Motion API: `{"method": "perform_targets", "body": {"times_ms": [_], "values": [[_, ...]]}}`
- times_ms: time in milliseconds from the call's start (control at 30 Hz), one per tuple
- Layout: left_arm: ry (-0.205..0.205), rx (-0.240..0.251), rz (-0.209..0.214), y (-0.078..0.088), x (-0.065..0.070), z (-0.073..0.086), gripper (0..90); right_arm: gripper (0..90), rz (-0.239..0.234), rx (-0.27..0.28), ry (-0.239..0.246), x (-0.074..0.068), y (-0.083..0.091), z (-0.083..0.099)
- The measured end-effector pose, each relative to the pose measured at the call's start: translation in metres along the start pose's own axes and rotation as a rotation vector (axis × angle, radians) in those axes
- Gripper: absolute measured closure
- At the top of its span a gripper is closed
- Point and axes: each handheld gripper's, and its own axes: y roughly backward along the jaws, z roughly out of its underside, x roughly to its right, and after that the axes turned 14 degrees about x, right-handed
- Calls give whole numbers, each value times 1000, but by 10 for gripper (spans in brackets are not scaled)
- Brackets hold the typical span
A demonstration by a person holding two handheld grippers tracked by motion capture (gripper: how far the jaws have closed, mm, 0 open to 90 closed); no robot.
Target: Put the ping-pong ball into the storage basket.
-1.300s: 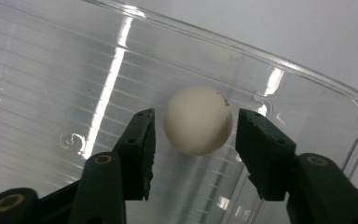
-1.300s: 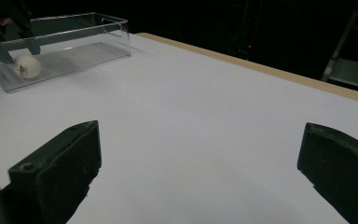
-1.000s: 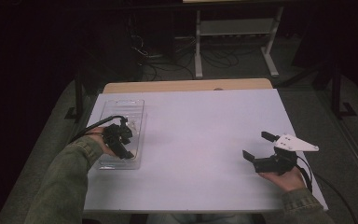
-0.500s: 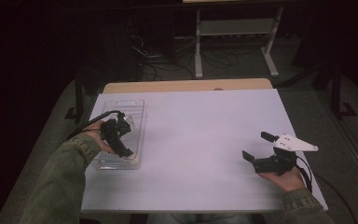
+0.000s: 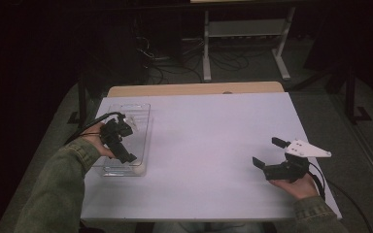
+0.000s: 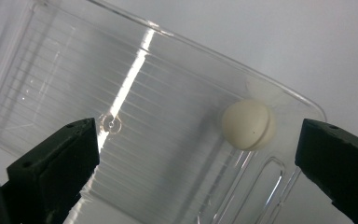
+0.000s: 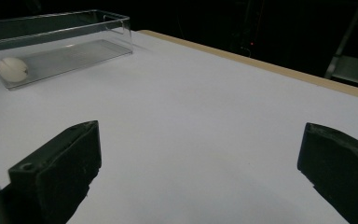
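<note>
Your left gripper point(image 5: 126, 145) hangs over the near end of the clear rectangular plastic tray point(image 5: 145, 109), its jaws having just been opening and now standing wide apart with nothing pinched; the small off-white round ball point(image 6: 248, 124) lies free on the tray floor below them, closer to one jaw and tucked beside the tray's near corner wall. Your right gripper point(image 5: 268, 153), jaws likewise spread and empty, rests low with bare white tabletop point(image 5: 213, 136) ahead of it, the tray well apart.
</note>
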Motion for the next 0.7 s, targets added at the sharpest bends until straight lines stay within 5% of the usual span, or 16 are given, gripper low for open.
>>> {"method": "perform_targets", "body": {"times_ms": [267, 667, 700], "values": [[-14, 57, 9, 10, 8, -5, 0, 0, 1, -2, 0, 0, 1, 0], [-18, 103, -30, 19, 16, 2, 0, 0, -2, -3, -3, 0, 1, 0], [4, 153, -35, 22, 16, 6, 0, 0, -2, -4, -4, 0, 0, 0]]}}
